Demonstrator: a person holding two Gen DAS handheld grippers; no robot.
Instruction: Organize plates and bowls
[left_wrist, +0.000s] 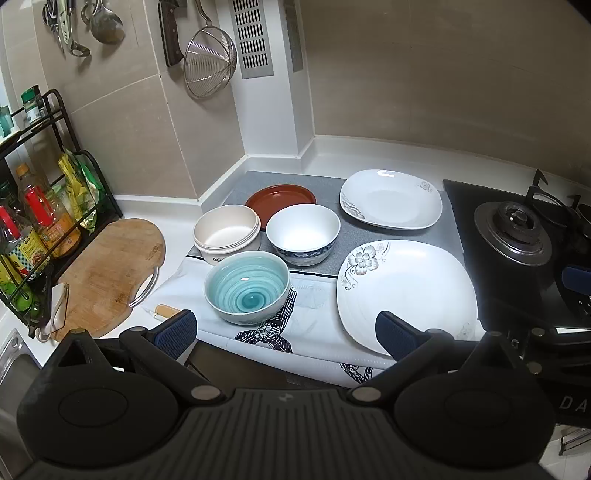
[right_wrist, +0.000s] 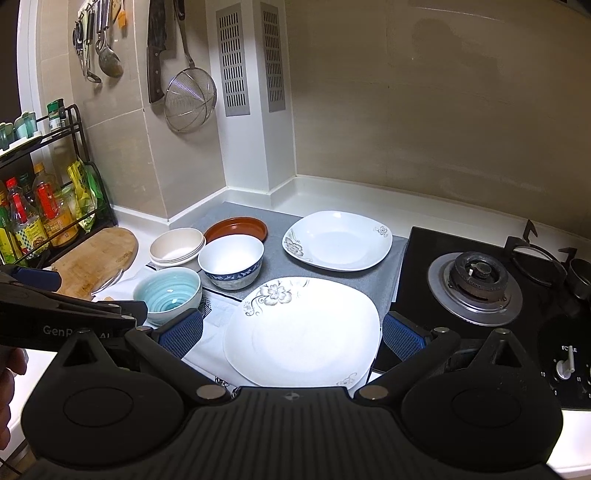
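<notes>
On the counter mat stand a teal swirl bowl (left_wrist: 246, 286) (right_wrist: 168, 293), a white bowl with a blue pattern (left_wrist: 303, 233) (right_wrist: 231, 260), a cream bowl (left_wrist: 226, 232) (right_wrist: 176, 246) and a brown dish (left_wrist: 280, 198) (right_wrist: 236, 229). A large white floral plate (left_wrist: 404, 293) (right_wrist: 301, 330) lies in front, a smaller one (left_wrist: 390, 199) (right_wrist: 337, 240) behind it. My left gripper (left_wrist: 286, 334) hovers open, near the teal bowl and the large plate. My right gripper (right_wrist: 291, 334) is open, its fingers either side of the large plate's near part, above it.
A gas hob (left_wrist: 517, 236) (right_wrist: 476, 288) borders the mat on the right. A wooden cutting board (left_wrist: 110, 273) and a rack of bottles (left_wrist: 33, 229) stand at left. A strainer (left_wrist: 209, 62), a knife and ladles hang on the tiled wall. A sink edge (left_wrist: 11, 365) shows at far left.
</notes>
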